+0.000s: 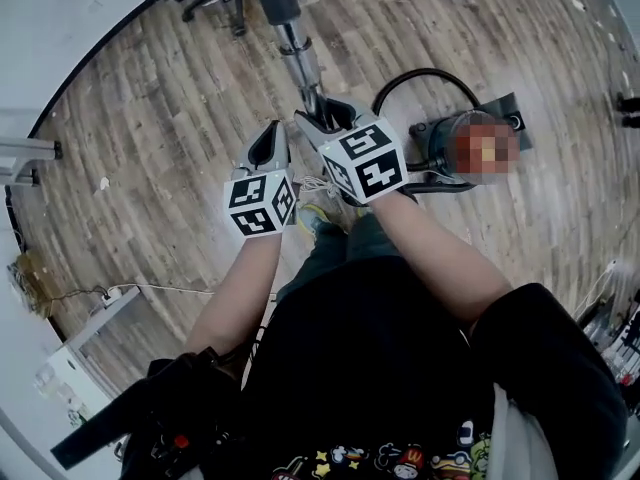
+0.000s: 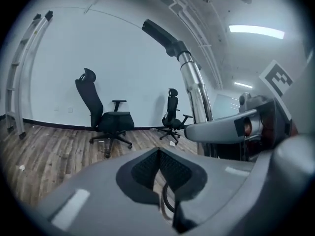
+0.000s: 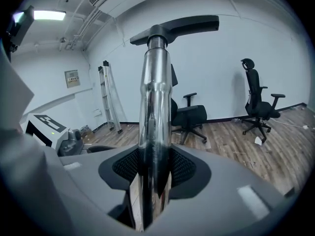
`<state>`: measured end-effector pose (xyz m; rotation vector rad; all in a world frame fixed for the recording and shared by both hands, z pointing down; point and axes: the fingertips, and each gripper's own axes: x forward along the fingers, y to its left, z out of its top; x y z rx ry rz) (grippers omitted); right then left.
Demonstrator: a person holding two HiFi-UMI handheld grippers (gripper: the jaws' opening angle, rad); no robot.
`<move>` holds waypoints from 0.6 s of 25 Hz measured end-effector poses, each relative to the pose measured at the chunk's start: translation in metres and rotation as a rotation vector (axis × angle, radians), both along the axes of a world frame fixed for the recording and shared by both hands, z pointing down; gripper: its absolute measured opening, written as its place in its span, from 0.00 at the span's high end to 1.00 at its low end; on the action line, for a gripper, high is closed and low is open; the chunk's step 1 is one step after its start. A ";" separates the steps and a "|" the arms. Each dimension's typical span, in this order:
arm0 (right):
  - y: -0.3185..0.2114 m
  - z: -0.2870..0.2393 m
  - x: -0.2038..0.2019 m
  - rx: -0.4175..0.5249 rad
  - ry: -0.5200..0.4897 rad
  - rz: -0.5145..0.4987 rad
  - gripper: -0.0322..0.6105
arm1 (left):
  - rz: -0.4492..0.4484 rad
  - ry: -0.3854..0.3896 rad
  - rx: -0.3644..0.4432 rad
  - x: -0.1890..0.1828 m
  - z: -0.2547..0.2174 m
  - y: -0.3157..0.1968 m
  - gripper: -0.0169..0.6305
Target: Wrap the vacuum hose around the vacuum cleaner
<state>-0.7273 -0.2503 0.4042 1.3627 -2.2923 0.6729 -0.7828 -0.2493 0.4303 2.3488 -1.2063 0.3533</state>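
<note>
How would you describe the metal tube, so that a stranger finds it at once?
Look at the wooden floor. Above it, the right gripper clamps a shiny metal tube. Unlike the curved black hose nearby, it is straight and silver.

We count two grey plastic grippers, the left gripper (image 1: 270, 146) and the right gripper (image 1: 335, 118). One shiny metal vacuum tube (image 1: 300, 63) lies at their twelve o'clock. One black curved hose (image 1: 430, 70) is at two o'clock. One dark vacuum cleaner body (image 1: 435, 133) is at three. Beyond, we count two black wheeled office chairs, the nearer chair (image 2: 104, 117) and the farther chair (image 2: 173, 114), and one silver metal ladder (image 3: 109, 97).
</note>
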 end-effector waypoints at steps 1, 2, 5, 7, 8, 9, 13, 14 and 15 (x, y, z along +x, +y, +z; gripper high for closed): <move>-0.007 -0.001 -0.004 0.005 0.006 0.004 0.67 | 0.009 0.002 0.002 -0.002 -0.002 -0.008 0.97; -0.014 -0.003 -0.008 0.011 0.010 0.005 0.67 | 0.017 0.004 0.003 -0.002 -0.004 -0.015 0.97; -0.036 -0.009 -0.013 0.031 0.014 0.001 0.67 | 0.039 0.006 0.010 0.003 -0.009 -0.035 0.97; -0.050 -0.012 -0.013 0.038 0.008 0.002 0.67 | 0.050 0.000 0.010 0.008 -0.010 -0.047 0.97; -0.057 -0.013 -0.012 0.041 0.003 0.005 0.67 | 0.055 -0.005 0.008 0.011 -0.009 -0.054 0.97; -0.066 -0.014 -0.011 0.045 -0.001 0.009 0.67 | 0.060 -0.009 0.006 0.014 -0.007 -0.061 0.97; -0.117 -0.022 0.006 0.077 -0.001 0.040 0.67 | 0.105 -0.027 -0.013 0.031 -0.001 -0.102 0.97; -0.134 -0.023 0.015 0.086 -0.002 0.057 0.67 | 0.123 -0.031 -0.017 0.038 0.000 -0.117 0.97; -0.152 -0.024 0.028 0.093 -0.002 0.078 0.67 | 0.144 -0.034 -0.018 0.048 0.002 -0.133 0.97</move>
